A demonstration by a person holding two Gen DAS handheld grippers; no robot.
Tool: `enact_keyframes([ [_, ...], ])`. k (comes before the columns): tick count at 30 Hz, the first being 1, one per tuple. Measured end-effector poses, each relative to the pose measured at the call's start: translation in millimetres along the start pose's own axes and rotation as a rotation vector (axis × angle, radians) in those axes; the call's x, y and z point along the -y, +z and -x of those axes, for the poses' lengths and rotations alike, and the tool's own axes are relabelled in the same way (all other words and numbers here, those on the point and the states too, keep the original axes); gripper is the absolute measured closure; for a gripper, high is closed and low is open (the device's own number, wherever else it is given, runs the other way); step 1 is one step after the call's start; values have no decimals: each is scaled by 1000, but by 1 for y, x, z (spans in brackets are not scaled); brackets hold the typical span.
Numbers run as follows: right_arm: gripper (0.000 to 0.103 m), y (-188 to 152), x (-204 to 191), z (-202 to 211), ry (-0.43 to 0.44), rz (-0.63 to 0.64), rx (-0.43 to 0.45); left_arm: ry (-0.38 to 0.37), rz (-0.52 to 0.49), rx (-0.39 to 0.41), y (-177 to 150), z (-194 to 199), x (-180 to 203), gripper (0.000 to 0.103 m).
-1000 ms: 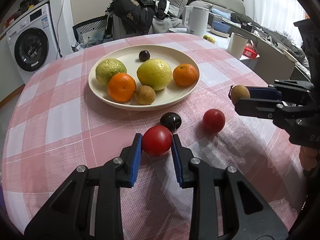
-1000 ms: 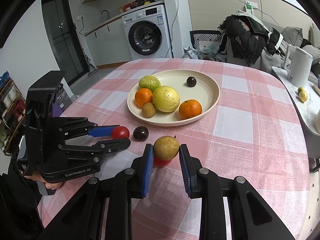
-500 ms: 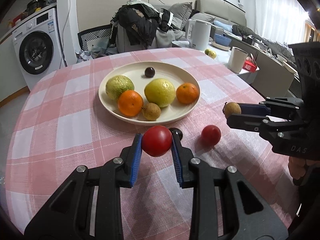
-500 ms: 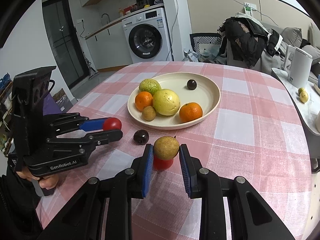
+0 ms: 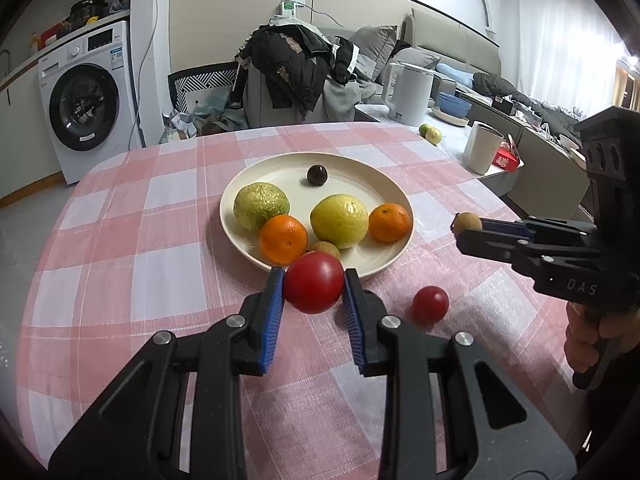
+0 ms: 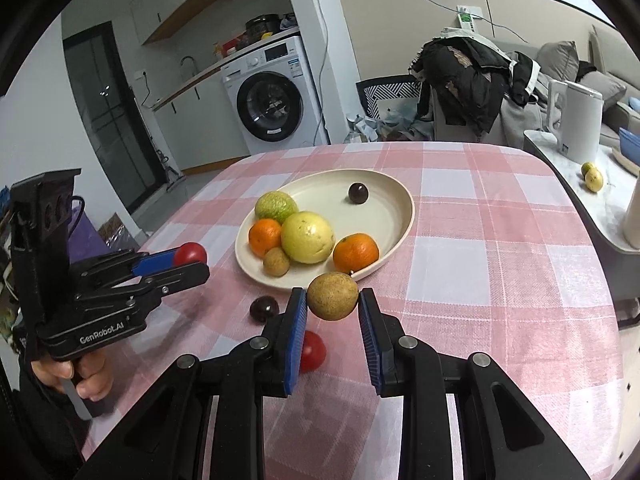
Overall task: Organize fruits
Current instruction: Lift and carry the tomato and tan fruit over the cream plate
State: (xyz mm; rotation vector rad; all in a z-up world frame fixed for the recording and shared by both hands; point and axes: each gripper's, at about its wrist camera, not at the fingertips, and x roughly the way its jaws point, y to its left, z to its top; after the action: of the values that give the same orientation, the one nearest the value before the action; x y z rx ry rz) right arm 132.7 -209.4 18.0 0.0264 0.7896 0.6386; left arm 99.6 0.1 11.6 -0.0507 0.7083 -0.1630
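My left gripper (image 5: 313, 289) is shut on a red tomato (image 5: 314, 282) and holds it above the cloth, just in front of the cream plate (image 5: 384, 184). My right gripper (image 6: 333, 298) is shut on a brown kiwi (image 6: 332, 297), held above the table near the plate's (image 6: 394, 216) front rim. The plate holds a green citrus (image 5: 261, 205), a yellow citrus (image 5: 339, 221), two oranges (image 5: 283, 239), a small brown fruit (image 5: 326, 249) and a dark plum (image 5: 317, 175). A second red tomato (image 5: 430, 304) and a dark plum (image 6: 264, 308) lie on the cloth.
The round table has a pink checked cloth (image 5: 120, 240). A side counter at the right carries a white kettle (image 5: 412, 94), a cup (image 5: 482, 146) and two small citrus (image 5: 431, 133). A chair piled with clothes (image 5: 296, 76) and a washing machine (image 5: 86, 100) stand behind.
Both grippers have risen and drawn back from the table with their fruit. The left gripper lifted its tomato off the cloth. The loose plum is now hidden behind the left gripper.
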Motion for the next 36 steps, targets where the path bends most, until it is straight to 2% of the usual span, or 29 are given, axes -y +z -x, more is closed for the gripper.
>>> enact_keyframes([
  [36,75,27,-19,-65,54,50,-103,6,-38,-105,21,-78,-17,77],
])
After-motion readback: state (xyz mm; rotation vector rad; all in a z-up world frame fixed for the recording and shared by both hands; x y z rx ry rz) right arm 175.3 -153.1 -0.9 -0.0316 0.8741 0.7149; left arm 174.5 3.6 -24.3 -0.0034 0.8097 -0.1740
